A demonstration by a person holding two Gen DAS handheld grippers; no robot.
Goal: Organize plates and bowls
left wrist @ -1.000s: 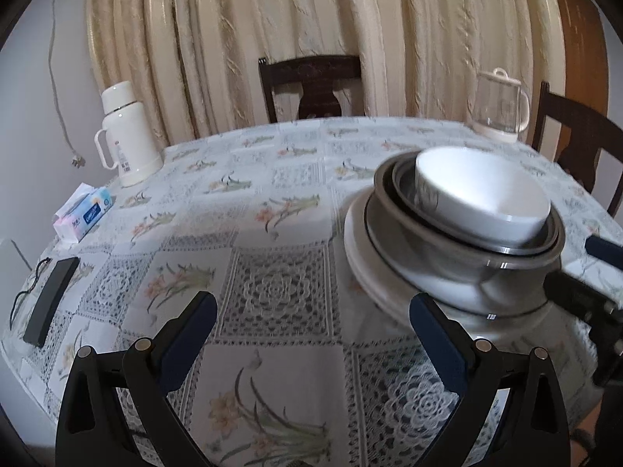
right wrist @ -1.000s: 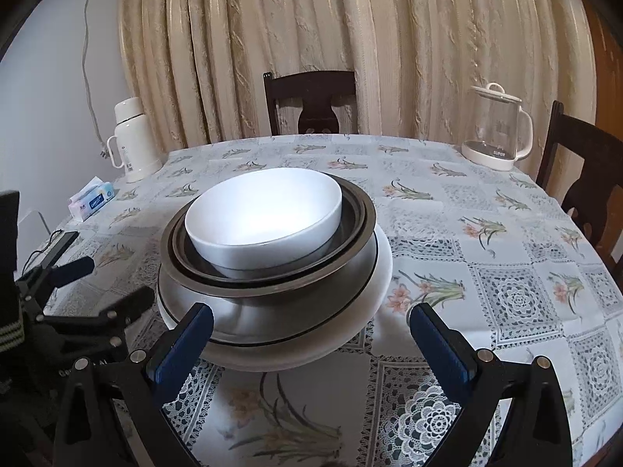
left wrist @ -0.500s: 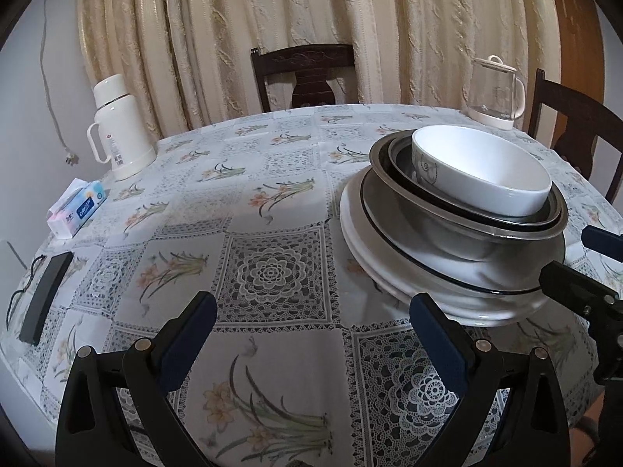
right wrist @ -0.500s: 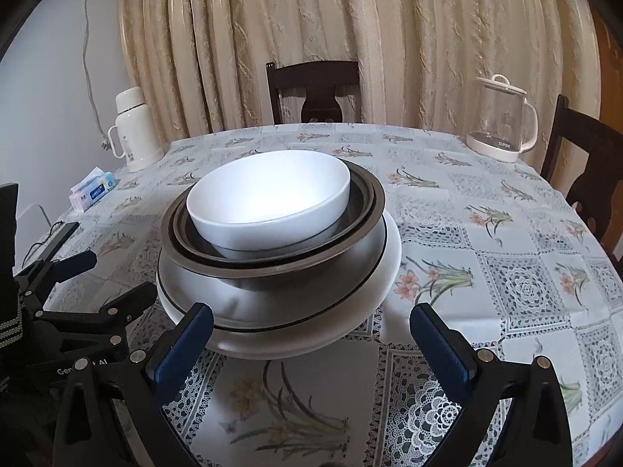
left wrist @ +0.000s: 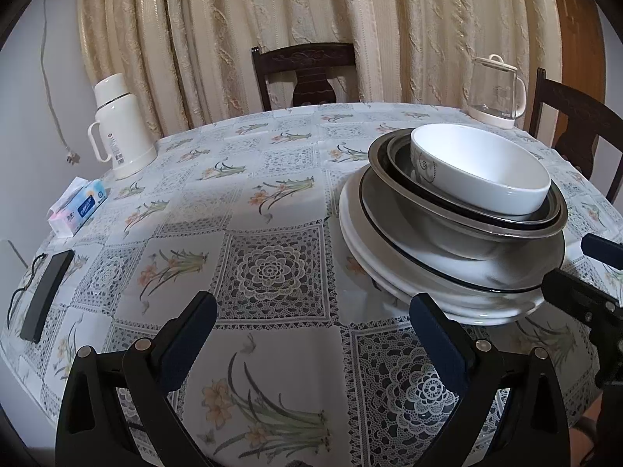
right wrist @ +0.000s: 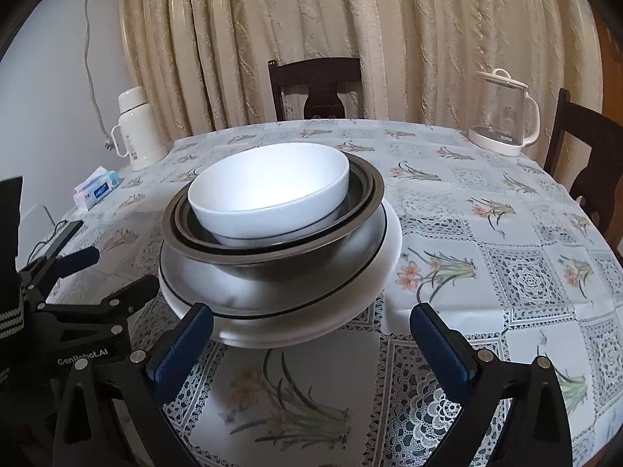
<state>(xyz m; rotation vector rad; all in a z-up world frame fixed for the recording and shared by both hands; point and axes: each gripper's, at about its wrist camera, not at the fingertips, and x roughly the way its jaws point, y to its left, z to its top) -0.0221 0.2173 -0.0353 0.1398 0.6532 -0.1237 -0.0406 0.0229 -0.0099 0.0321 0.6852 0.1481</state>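
One stack of dishes stands on the floral tablecloth. A white bowl [right wrist: 268,190] [left wrist: 483,171] sits on top, nested in metal bowls [right wrist: 272,249] [left wrist: 459,229], which rest on white plates [right wrist: 311,319] [left wrist: 389,268]. My right gripper [right wrist: 311,334] is open, close in front of the stack, with nothing between its fingers. My left gripper [left wrist: 311,323] is open too, low over the cloth to the left of the stack and holding nothing. Each gripper shows in the other's view: the left gripper [right wrist: 89,276] at the stack's left, the right gripper [left wrist: 584,268] at its right.
A white thermos [left wrist: 120,132] [right wrist: 136,132], a tissue pack [left wrist: 78,206] [right wrist: 97,192] and a black phone with a cord [left wrist: 46,292] lie at the table's left. A glass kettle [right wrist: 506,116] [left wrist: 496,93] stands far right. Dark chairs [right wrist: 315,85] ring the table.
Both grippers have drawn back and lifted slightly, so the stack sits a little farther off in each view. The dishes have not moved. Both grippers stayed open.
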